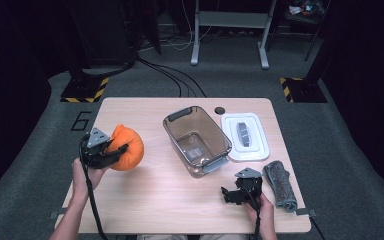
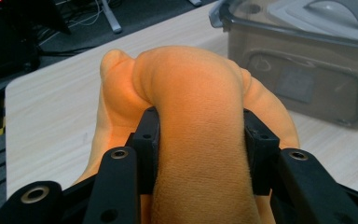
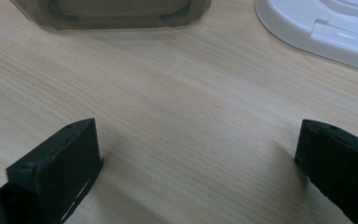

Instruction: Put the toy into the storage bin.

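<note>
Left hand-held gripper (image 1: pixel 121 150) clamped on a soft orange fabric bundle (image 1: pixel 128 148), at the left side of the pale wooden tabletop (image 1: pixel 145 187). In the left gripper view, both black pads (image 2: pixel 148 135) pressed into a thick fold of the orange fabric bundle (image 2: pixel 200 130), cloth bulging above and between them (squeezed well in at the waist). Whether lifted clear of the wood or resting on it: cannot tell.

Just beyond the bundle toward the middle, a clear smoky-brown rectangular plastic container with grey end handles (image 1: pixel 196 140), open-topped, set at a slant; also seen past the fabric in the left gripper view (image 2: pixel 303 70). Beside it on the right, a white rectangular lid with a grey handle (image 1: pixel 245 136), lying flat and close to the container. Near the right front edge, a rolled grey towel (image 1: pixel 280 184).

Right hand-held gripper (image 1: pixel 228 195) low at the front right, just left of the towel, jaws spread wide with nothing between them; bare wood between the two black fingertips (image 3: pixel 65 158) in the right gripper view.
</note>
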`<state>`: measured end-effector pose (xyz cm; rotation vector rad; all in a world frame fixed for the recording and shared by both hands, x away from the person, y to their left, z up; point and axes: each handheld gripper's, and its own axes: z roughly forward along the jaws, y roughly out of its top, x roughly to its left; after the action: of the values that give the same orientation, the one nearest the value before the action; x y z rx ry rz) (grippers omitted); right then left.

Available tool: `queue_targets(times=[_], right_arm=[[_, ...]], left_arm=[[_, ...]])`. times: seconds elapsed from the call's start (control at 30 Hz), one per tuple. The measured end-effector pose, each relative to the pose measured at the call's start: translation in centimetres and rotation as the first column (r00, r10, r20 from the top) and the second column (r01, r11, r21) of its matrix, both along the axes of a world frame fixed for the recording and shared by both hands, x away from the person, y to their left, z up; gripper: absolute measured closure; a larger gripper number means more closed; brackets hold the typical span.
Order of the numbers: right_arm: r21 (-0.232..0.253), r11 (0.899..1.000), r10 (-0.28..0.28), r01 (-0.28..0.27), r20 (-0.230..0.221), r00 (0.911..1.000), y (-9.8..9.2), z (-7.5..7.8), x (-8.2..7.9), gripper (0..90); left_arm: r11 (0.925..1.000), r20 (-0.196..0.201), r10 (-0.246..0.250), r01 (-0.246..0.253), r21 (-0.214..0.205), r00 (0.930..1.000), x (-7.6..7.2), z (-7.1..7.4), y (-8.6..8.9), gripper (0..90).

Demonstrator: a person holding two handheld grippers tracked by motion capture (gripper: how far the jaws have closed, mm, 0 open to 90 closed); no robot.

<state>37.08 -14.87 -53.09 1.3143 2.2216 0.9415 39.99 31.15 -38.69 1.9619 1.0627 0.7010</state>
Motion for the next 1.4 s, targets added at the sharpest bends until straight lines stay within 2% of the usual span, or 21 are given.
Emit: queue_targets(times=[0.4,0.87,1.2,1.4], right_arm=[[0.002,1.000,0.000,0.000,0.000,1.0000,0.0,0.0,0.0,0.0],[-0.001,1.000,0.000,0.000,0.001,1.0000,0.0,0.0,0.0,0.0],[0.002,1.000,0.000,0.000,0.000,1.0000,0.0,0.0,0.0,0.0],[0.000,1.000,0.000,0.000,0.001,1.0000,0.0,0.0,0.0,0.0]], left_arm=[[0.9981,0.027,-0.051,0.050,0.038,0.9984,2.1,2.8,-1.3,57.6],[0.9950,0.046,-0.092,0.090,0.044,0.9947,4.5,5.4,-3.0,57.6],[0.9902,0.057,-0.134,0.132,0.046,0.9893,5.8,6.9,-5.6,57.4],[0.9838,0.077,-0.175,0.171,0.052,0.9816,6.4,7.9,-7.9,57.2]])
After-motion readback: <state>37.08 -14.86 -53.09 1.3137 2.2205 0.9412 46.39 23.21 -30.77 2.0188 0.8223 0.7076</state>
